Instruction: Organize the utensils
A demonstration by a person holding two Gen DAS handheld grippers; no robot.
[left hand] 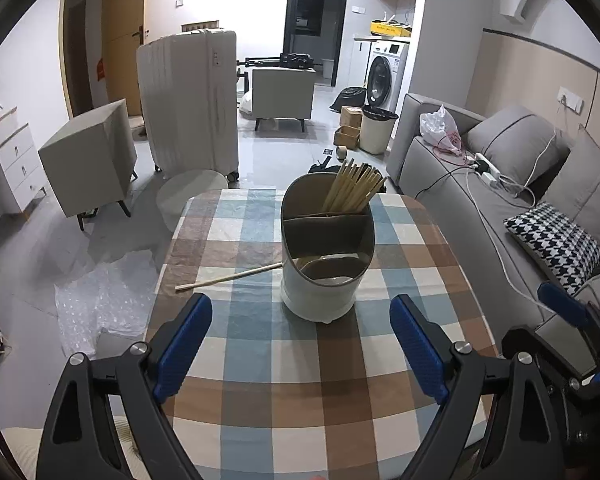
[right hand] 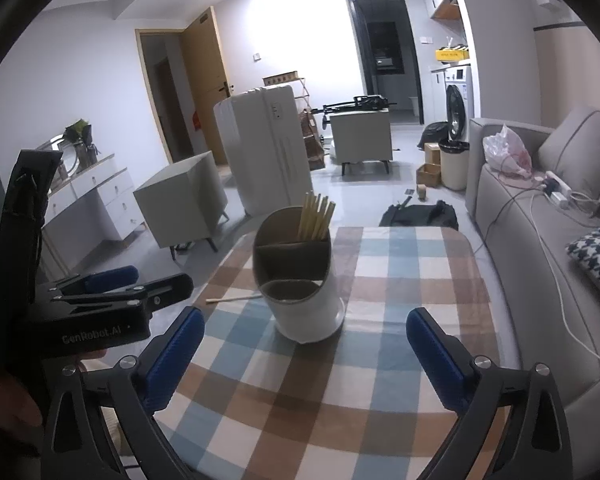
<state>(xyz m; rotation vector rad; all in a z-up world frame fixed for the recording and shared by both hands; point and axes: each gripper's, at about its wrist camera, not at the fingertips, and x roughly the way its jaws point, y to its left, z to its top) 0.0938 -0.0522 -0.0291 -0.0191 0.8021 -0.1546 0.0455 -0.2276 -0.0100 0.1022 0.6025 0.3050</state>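
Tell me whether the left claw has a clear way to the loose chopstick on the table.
Probably yes. The left claw is open and empty; the chopstick lies flat on bare tablecloth, left of the utensil holder, with nothing between.

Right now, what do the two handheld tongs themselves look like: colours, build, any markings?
Both are alike. The left tongs and right tongs each have two black plastic arms with triangular cut-outs, silver round pivot bolts, and blue textured pads on the fingers. In the right wrist view, the left unit's black body carries pale "GenRobot.AI" lettering. No cables or sleeve show clearly.
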